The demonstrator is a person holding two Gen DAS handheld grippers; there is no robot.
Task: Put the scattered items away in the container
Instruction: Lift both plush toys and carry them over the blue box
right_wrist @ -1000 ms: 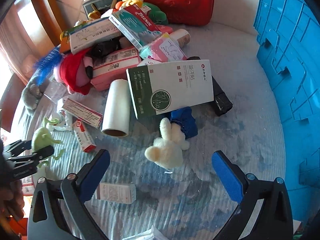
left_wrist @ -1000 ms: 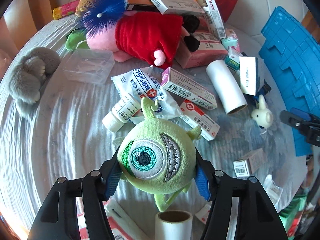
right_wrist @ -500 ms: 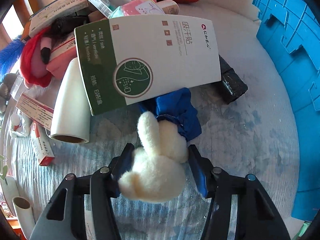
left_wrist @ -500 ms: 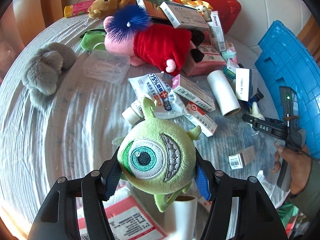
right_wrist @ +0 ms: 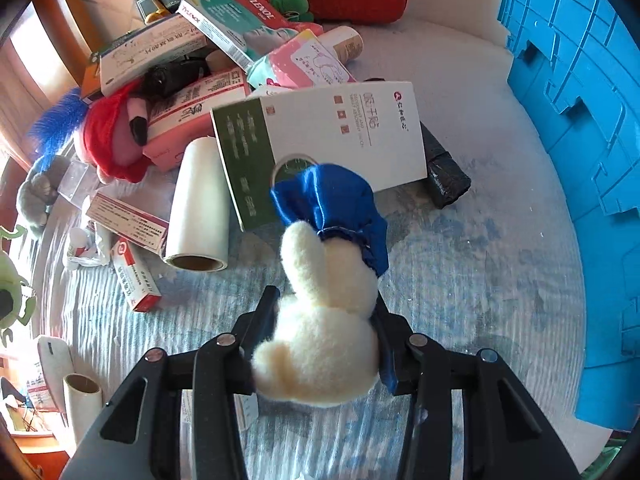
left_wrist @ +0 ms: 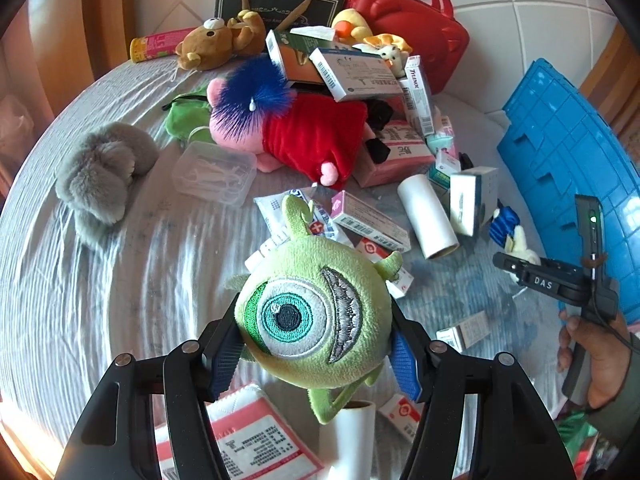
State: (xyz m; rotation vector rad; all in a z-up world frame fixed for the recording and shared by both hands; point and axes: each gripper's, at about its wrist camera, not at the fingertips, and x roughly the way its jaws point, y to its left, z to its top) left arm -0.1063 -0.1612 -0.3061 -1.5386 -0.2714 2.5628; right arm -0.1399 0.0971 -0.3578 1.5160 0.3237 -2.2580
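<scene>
My left gripper (left_wrist: pixel 316 354) is shut on a green one-eyed plush monster (left_wrist: pixel 314 314) and holds it above the grey cloth. My right gripper (right_wrist: pixel 320 344) is shut on a small cream plush rabbit (right_wrist: pixel 324 332) with a blue satin skirt (right_wrist: pixel 336 208), lifted just off the cloth. The blue plastic crate (right_wrist: pixel 580 128) stands to the right; it also shows in the left wrist view (left_wrist: pixel 568 168). The right gripper also shows in the left wrist view (left_wrist: pixel 516 266), beside the crate.
A pile of toys and boxes lies at the back: a red-dressed pink plush (left_wrist: pixel 304 136), a brown bear (left_wrist: pixel 216 42), a red case (left_wrist: pixel 408 28), a grey furry toy (left_wrist: pixel 100 172), a clear box (left_wrist: pixel 214 172). A white-green box (right_wrist: pixel 320 140), a white roll (right_wrist: pixel 198 208) and medicine boxes (right_wrist: pixel 128 220) lie nearby.
My right gripper closed on the cream rabbit and lifted it, its blue skirt now hanging in front of the white-green box. My left gripper rose higher with the green monster.
</scene>
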